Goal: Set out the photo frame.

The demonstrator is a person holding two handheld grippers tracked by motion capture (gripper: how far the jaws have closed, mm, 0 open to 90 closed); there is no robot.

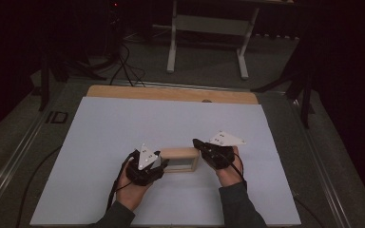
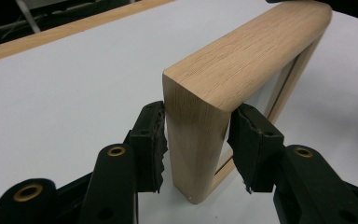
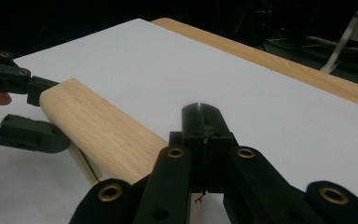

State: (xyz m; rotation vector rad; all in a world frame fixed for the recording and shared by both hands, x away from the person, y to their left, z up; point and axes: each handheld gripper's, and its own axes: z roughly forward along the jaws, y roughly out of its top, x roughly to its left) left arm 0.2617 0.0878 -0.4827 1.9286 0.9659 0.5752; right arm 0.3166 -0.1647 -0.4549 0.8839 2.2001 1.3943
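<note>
Two grippers steadied an upright wooden frame on the white table cover.
Left gripper clamped the frame's end, keeping it upright; right gripper, jaws together, rested at its far end.

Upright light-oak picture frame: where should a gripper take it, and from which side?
Grip the light-oak picture frame by a short upright end, approaching level from beyond that end, as the left gripper does. The narrow rail fits between the jaws; the flat faces give both pads seating.
</note>
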